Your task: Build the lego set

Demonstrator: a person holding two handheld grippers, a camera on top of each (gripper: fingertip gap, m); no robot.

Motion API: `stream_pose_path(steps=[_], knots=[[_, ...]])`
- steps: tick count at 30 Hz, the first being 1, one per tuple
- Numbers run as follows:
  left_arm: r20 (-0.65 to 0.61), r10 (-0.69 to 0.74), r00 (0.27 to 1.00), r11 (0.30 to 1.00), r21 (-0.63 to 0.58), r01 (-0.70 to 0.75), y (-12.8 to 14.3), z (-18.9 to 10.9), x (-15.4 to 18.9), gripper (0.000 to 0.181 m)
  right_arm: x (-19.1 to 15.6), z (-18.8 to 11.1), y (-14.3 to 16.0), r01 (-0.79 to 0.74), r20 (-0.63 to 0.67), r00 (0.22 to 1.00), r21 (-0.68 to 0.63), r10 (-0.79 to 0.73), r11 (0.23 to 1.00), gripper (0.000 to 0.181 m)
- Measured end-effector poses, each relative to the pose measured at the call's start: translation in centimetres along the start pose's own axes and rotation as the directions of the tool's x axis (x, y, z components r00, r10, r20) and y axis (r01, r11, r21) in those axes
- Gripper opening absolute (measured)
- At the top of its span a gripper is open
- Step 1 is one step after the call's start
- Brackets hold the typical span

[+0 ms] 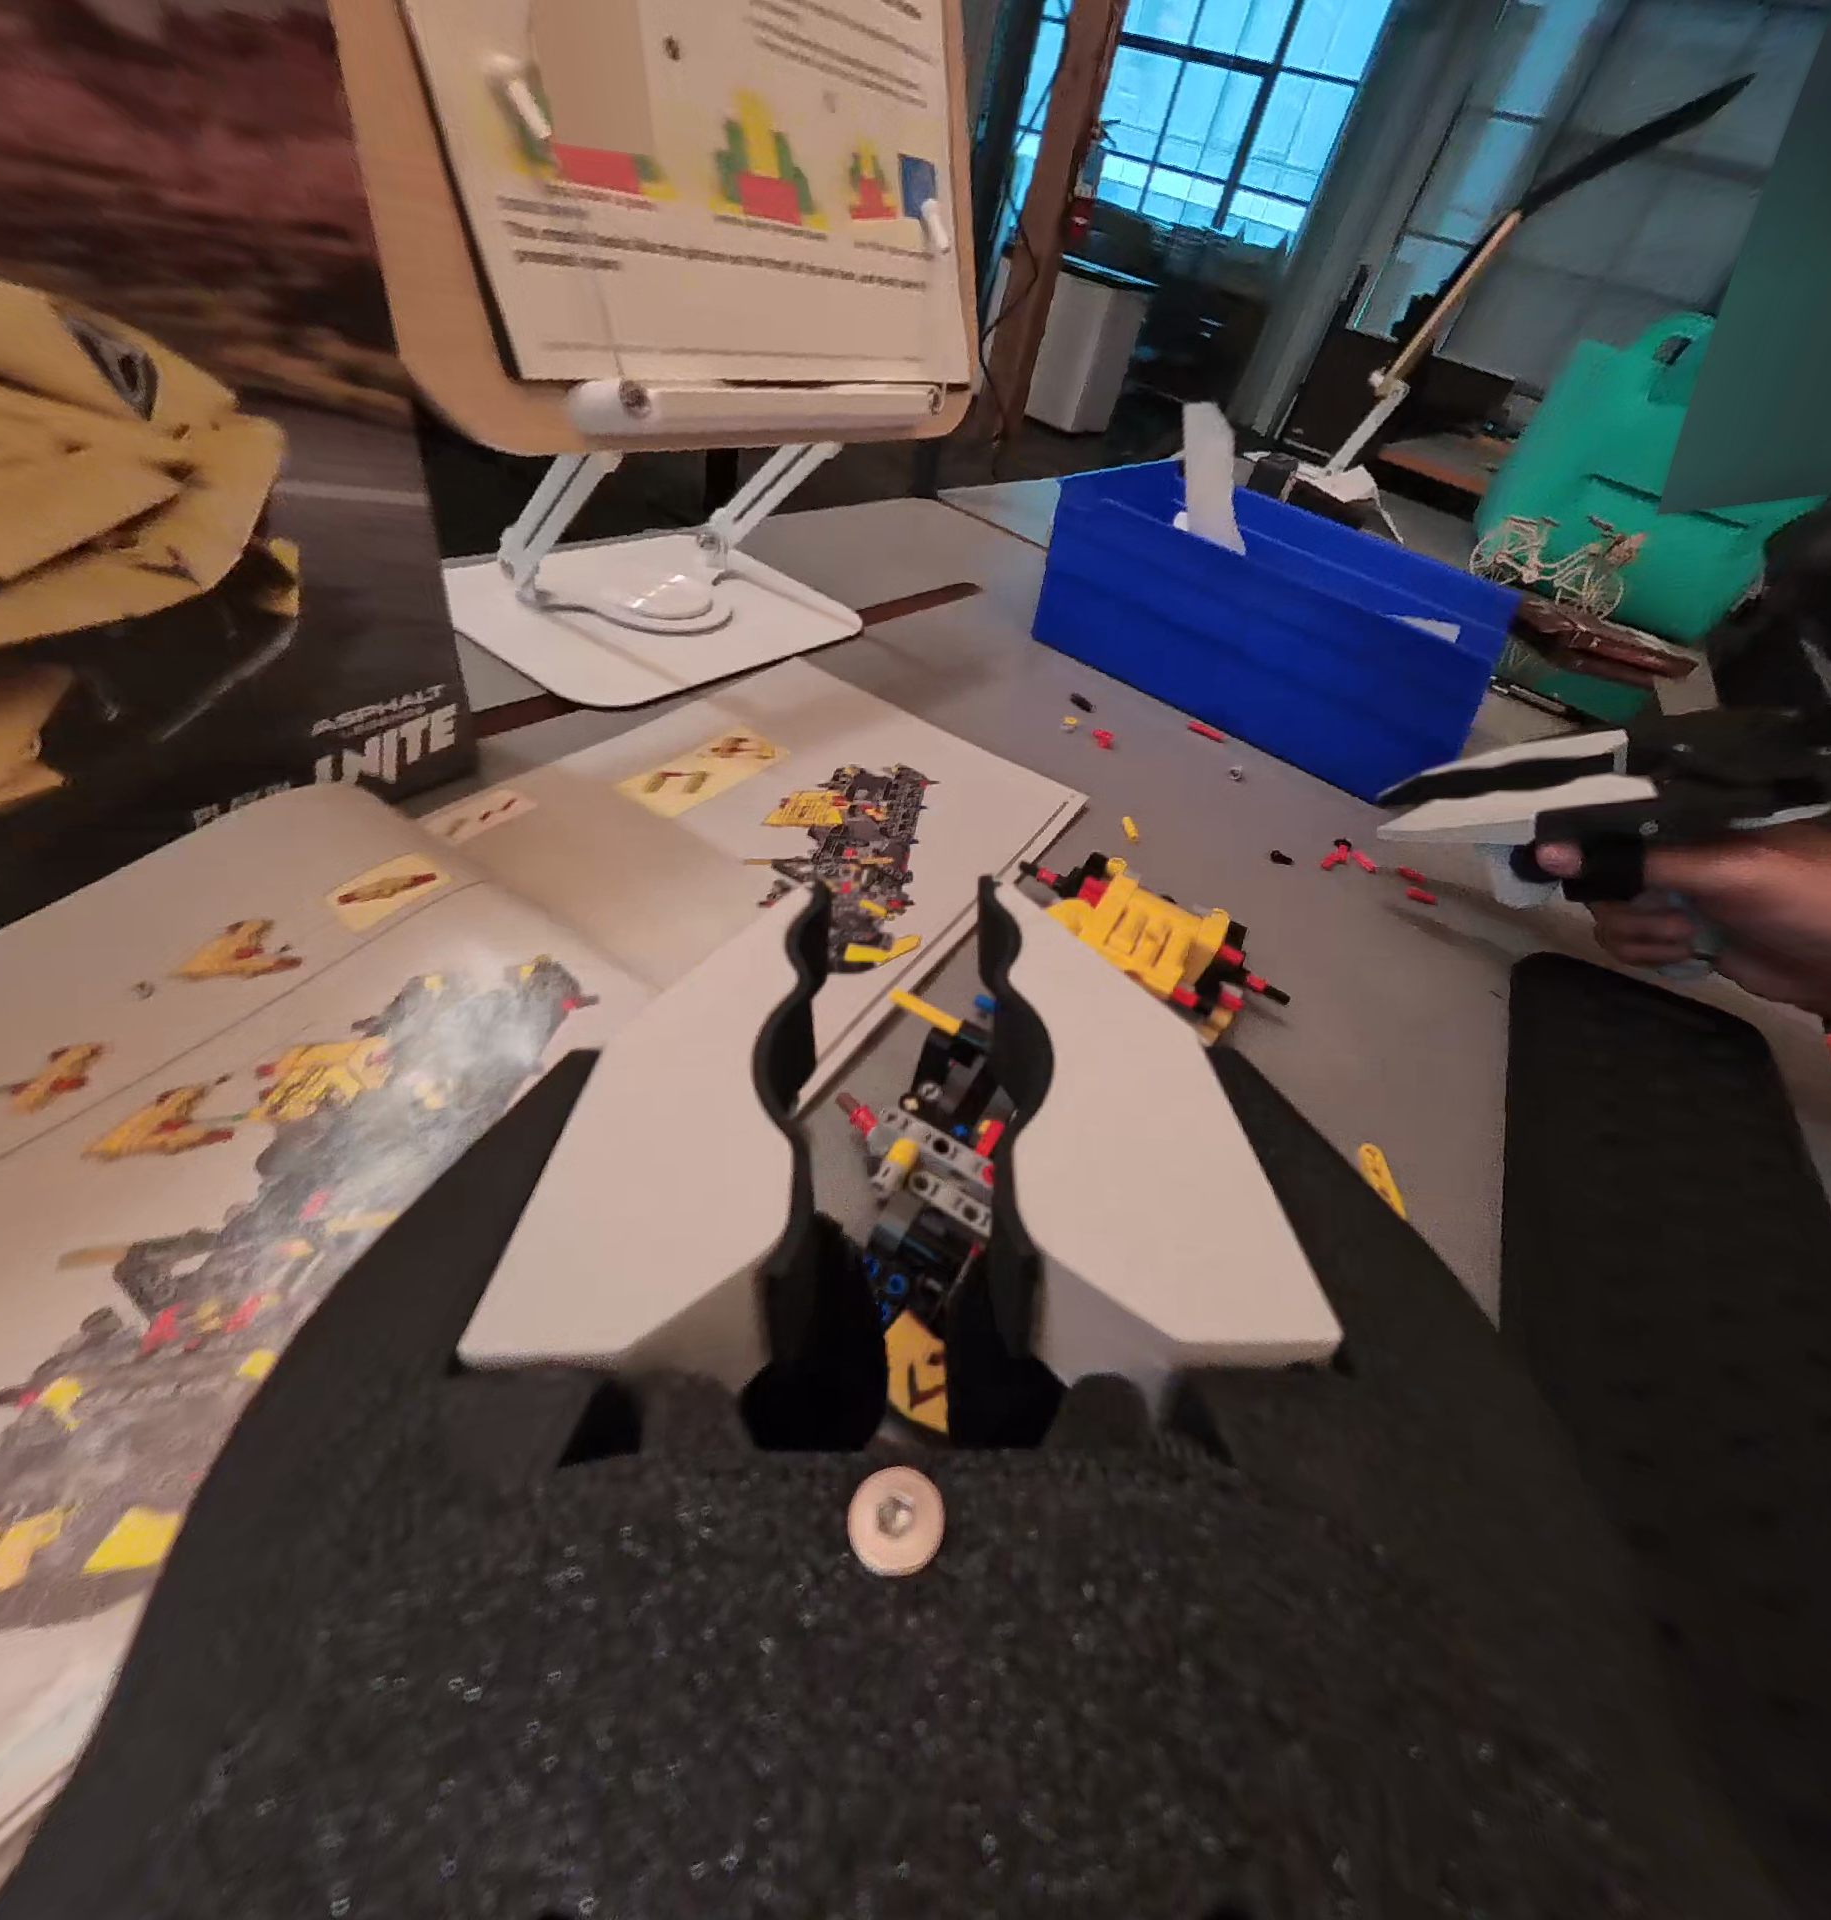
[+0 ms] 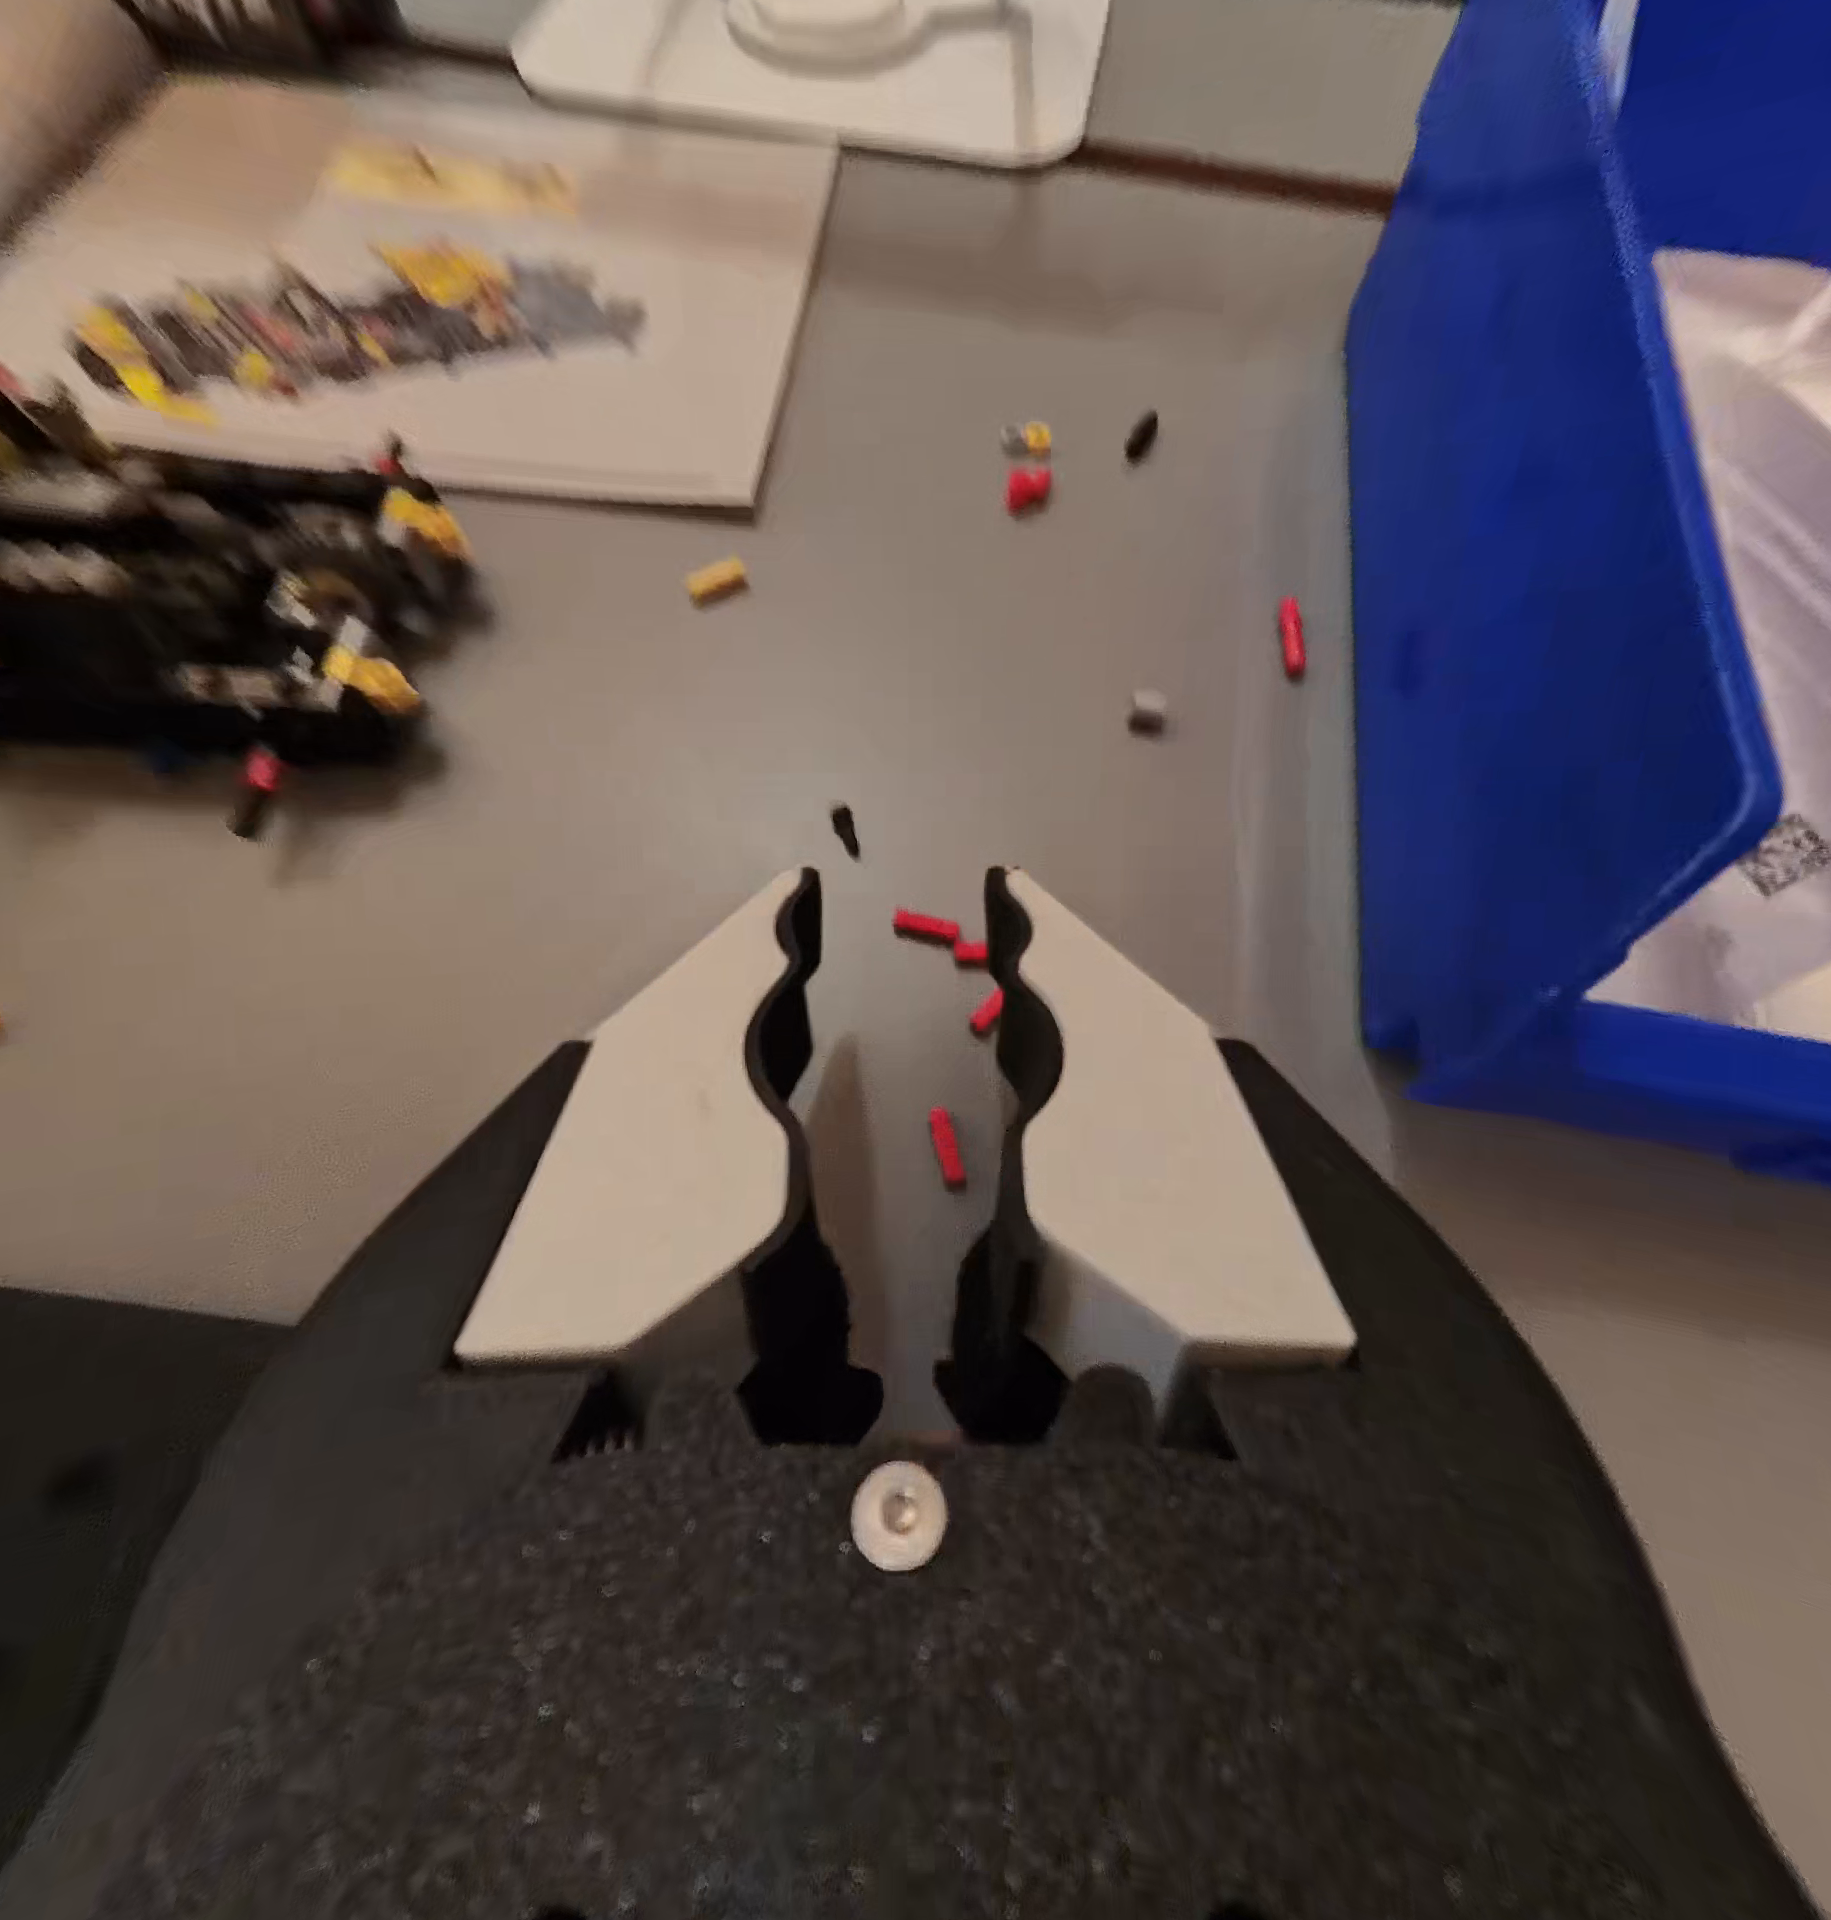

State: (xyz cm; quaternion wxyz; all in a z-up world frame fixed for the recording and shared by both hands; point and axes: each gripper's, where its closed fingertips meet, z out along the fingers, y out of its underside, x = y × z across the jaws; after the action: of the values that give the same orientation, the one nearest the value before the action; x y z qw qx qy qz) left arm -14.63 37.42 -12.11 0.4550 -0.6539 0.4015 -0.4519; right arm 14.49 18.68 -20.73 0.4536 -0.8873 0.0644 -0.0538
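Lego assembly [image 1: 937, 1164] lies on the bench [image 1: 1389, 1039] at centre frame, between the spread jaws of the left gripper [image 1: 895, 914]. Right gripper [image 2: 903, 883], jaws spread, hovers level over red pins [image 2: 926, 925].

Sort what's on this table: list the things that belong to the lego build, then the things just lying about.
Belongs to the build:
- half-built model between the left gripper's jaws
- yellow sub-assembly
- loose red pins ahead of the right gripper
- open instruction booklet
- set box

Just lying about:
- blue bin
- document stand
- black mat
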Motion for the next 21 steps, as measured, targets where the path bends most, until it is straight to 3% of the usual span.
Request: stream_pose_path(steps=[12, 21], knots=[[-0.026, 0.005, 1.000, 0.998, -0.069, -0.007, 2.0, 1.0, 0.4, 0.028, 0.4, 2.3, 2.6, 0.006, 0.043, 0.999, -0.145, 0.000, 0.989, 0.025], [-0.036, -0.014, 0.999, 0.998, -0.066, 0.012, 2.0, 1.0, 0.4, 0.028, 0.3, 2.5, 2.6, 0.071, 0.053, 0.997, -0.138, -0.065, 0.988, 0.000]])
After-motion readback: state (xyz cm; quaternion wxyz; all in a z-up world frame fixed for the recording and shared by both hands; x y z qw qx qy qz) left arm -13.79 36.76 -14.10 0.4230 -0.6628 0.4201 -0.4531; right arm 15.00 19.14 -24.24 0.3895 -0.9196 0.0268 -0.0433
